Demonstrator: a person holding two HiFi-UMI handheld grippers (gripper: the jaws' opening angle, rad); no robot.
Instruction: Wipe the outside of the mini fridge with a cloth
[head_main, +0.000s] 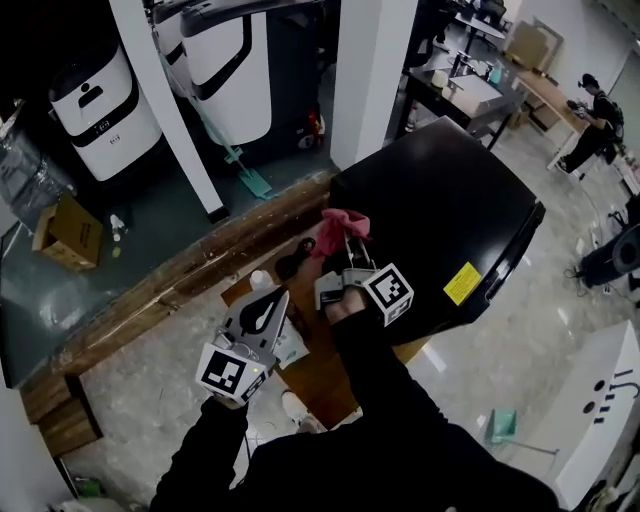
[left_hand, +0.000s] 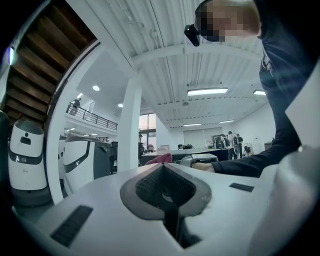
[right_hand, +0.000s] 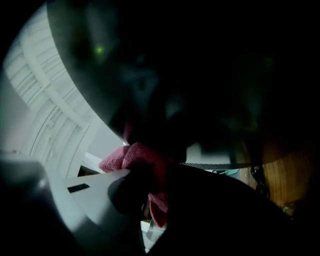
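The black mini fridge (head_main: 440, 225) stands right of centre in the head view, its glossy top facing up and a yellow label (head_main: 461, 283) near its front edge. My right gripper (head_main: 338, 235) is shut on a pink cloth (head_main: 342, 228) and presses it against the fridge's left upper edge. In the right gripper view the pink cloth (right_hand: 142, 160) is bunched between the jaws, tight against the dark fridge surface (right_hand: 200, 75). My left gripper (head_main: 266, 310) hangs apart at lower left, shut and holding nothing; its closed jaws fill the left gripper view (left_hand: 164, 187).
A wooden board (head_main: 330, 370) lies under the fridge with small items and a white cup (head_main: 261, 281) on it. A long timber beam (head_main: 180, 280) runs behind. White robots (head_main: 100, 100) and a pillar (head_main: 370, 70) stand beyond. A cardboard box (head_main: 68, 232) sits at left.
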